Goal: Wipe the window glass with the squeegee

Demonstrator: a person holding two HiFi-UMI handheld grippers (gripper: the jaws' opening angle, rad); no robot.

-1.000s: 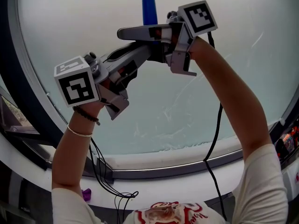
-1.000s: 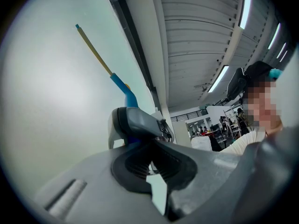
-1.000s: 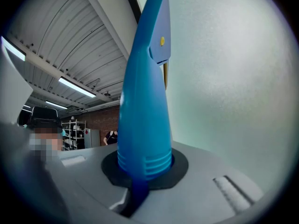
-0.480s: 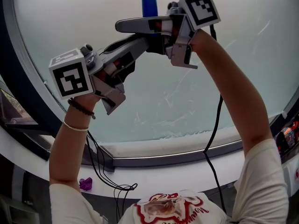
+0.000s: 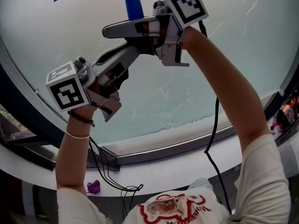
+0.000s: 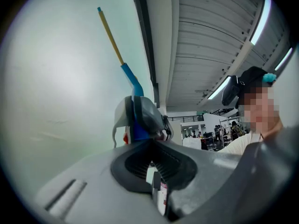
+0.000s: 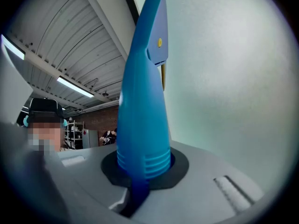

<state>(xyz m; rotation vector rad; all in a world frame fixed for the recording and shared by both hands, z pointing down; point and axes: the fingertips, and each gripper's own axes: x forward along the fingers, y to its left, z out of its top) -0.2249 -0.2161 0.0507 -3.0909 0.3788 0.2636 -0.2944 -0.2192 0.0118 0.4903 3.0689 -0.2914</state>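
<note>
Right gripper (image 7: 142,174) is clamped on the blue squeegee (image 7: 142,101) handle. Its jaws have just been easing wider, the handle gripped between them. The blade end points to 12 o'clock along the window glass (image 5: 154,101). Left gripper (image 6: 156,190) sits at 8 o'clock from it, jaws drawn nearly together, empty.

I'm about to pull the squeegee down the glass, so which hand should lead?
Right. The right gripper grips the squeegee, jaws just eased open a little; the left gripper sits below it, shut, seemingly empty.
</note>
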